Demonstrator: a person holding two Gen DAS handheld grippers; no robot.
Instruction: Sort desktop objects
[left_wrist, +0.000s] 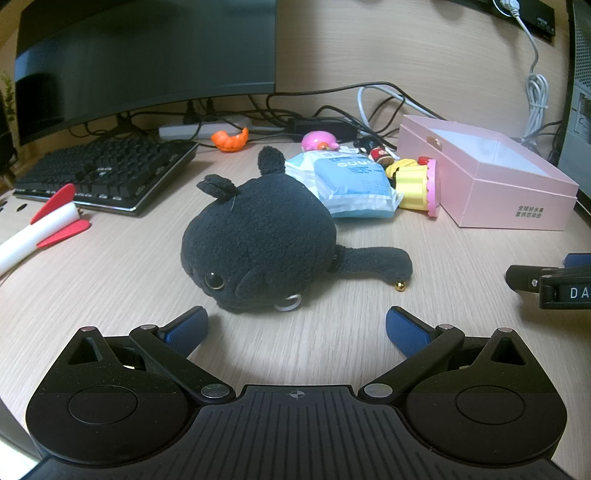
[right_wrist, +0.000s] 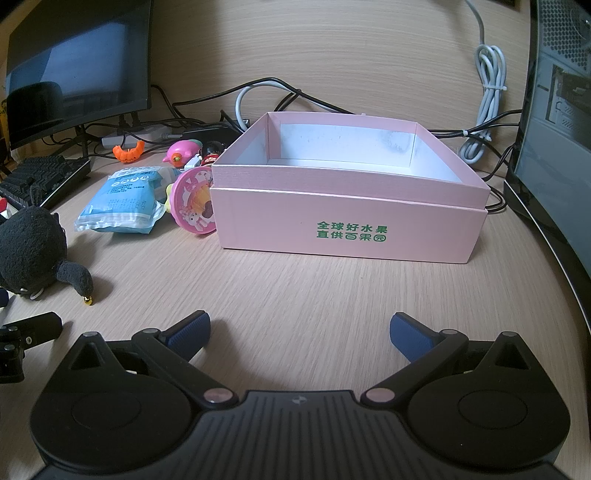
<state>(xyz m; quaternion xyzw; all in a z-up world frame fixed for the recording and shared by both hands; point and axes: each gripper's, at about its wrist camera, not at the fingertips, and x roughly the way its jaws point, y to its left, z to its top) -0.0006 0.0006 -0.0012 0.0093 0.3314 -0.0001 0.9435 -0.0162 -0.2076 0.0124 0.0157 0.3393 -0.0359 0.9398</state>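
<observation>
Two tools, left tool (left_wrist: 296, 325) and right tool (right_wrist: 300, 330), gape wide; black plush toy (left_wrist: 255, 240) lies near, tissue pack (right_wrist: 122, 201) left of pink box (right_wrist: 347, 229).

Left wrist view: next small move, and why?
Probably ease the left hand-held gripper forward around the black plush toy. Its jaws stand open and empty, the toy lies on the desk just ahead of them, and the pink box sits open to receive it.

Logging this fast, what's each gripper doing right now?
Left gripper: open, empty, facing the black plush toy.
Right gripper: open, empty, facing the pink box.
</observation>
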